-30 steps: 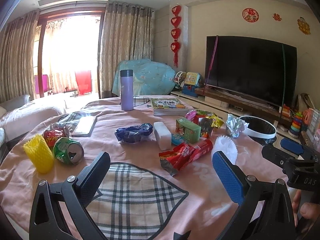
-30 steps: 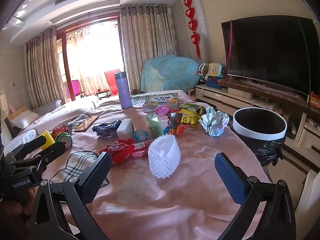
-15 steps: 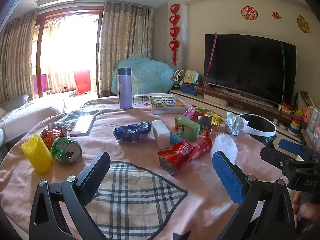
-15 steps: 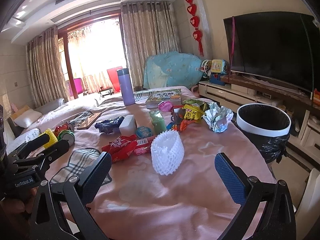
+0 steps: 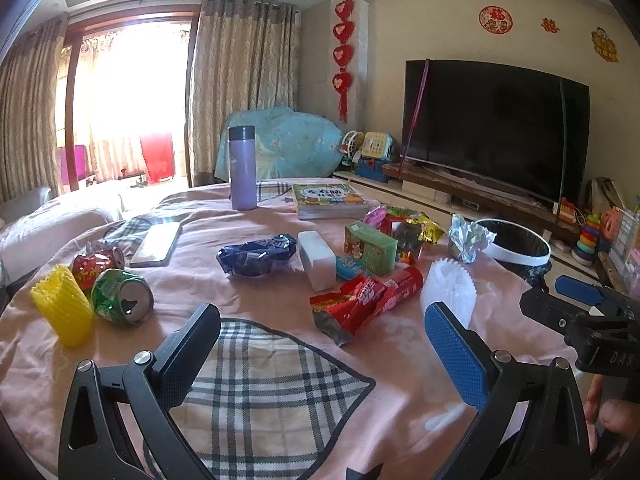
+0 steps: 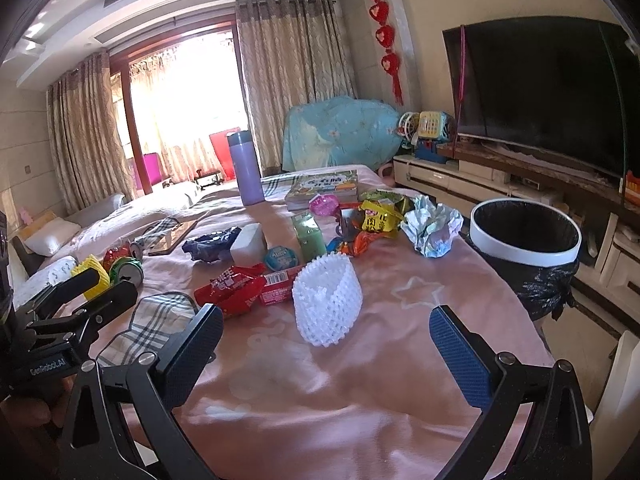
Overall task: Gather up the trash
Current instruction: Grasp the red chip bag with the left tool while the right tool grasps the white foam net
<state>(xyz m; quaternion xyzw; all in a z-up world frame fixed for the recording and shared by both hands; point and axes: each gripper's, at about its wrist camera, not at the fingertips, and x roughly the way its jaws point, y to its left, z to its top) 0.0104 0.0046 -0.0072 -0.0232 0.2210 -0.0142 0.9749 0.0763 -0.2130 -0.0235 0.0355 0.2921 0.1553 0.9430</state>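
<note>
Both grippers (image 5: pixel 320 340) (image 6: pixel 326 340) agape above tablecloth (image 6: pixel 400 360)

1. Left gripper (image 5: pixel 320 344): black angular frame with triangular cut-outs and silver screws.
2. Its fingers (image 5: pixel 454 350) carry blue textured pads.
3. Right gripper (image 6: pixel 326 346): the same black build, blue-padded too.
4. White lettering marks both bodies.

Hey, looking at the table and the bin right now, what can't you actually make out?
- Bin contents: both views, dark liner hides the inside.
- White foam net: left view, the left gripper's blue finger pad covers its lower part.
- Red wrapper print: too small to read.
</note>
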